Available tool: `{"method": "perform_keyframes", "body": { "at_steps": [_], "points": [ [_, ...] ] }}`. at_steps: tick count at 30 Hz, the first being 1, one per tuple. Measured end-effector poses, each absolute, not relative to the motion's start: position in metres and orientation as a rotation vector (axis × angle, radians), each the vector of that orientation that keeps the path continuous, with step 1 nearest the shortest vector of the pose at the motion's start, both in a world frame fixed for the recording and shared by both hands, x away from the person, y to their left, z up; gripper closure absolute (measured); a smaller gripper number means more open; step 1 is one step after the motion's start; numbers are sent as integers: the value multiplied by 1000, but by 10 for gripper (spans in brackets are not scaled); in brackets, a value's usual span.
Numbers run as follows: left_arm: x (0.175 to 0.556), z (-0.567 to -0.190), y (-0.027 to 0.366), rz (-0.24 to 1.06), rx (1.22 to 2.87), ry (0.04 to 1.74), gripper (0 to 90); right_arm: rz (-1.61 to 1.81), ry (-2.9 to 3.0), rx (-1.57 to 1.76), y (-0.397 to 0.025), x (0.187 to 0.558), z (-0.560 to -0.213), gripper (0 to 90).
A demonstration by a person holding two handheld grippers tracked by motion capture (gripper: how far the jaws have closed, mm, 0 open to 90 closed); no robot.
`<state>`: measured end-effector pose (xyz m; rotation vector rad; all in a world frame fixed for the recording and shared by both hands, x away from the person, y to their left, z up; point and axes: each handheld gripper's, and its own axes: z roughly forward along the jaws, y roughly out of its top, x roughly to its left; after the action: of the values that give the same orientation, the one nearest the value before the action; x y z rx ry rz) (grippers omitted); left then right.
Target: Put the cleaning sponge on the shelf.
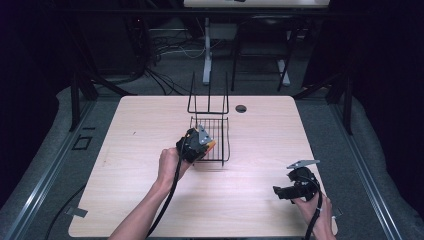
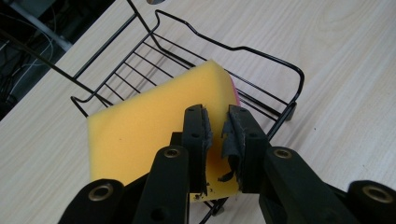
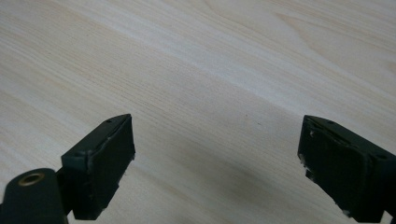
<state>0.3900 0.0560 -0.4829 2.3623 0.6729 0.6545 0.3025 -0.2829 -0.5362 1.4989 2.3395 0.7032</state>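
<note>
- The person's left hand (image 1: 169, 164) reaches forward from a bare forearm, angled toward the middle of the counter (image 1: 125, 150), and holds the left tool (image 1: 209, 146) at the near edge of a black wire basket (image 1: 224, 137).
- The yellow sponge (image 2: 154, 123) is a flat foam block with a thin pink layer showing along its far edge; it sits tilted just ahead of the left tool, over the basket's near rim.
- The left tool's jaws are nearly together, pinching the sponge's near edge between worn grey pads (image 2: 229, 135).
- The right hand (image 1: 316, 210) rests low at the counter's near right corner, well apart from the basket, its right tool (image 1: 276, 192) turned toward the left.
- The right tool's jaws stand wide apart above bare wood, gripping nothing.
</note>
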Motion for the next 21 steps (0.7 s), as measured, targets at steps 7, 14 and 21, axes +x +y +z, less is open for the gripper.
{"method": "perform_keyframes", "body": {
  "at_steps": [7,14,21],
  "points": [
    [390,-485,49,671,2363,652,784,701,2341,1499,-283,302,-536,106],
    [389,-488,38,693,2372,615,790,703,2341,1499,-283,302,-536,106],
    [390,-494,26,683,2389,585,792,706,2340,1499,-283,302,-536,106]
  ]
}}
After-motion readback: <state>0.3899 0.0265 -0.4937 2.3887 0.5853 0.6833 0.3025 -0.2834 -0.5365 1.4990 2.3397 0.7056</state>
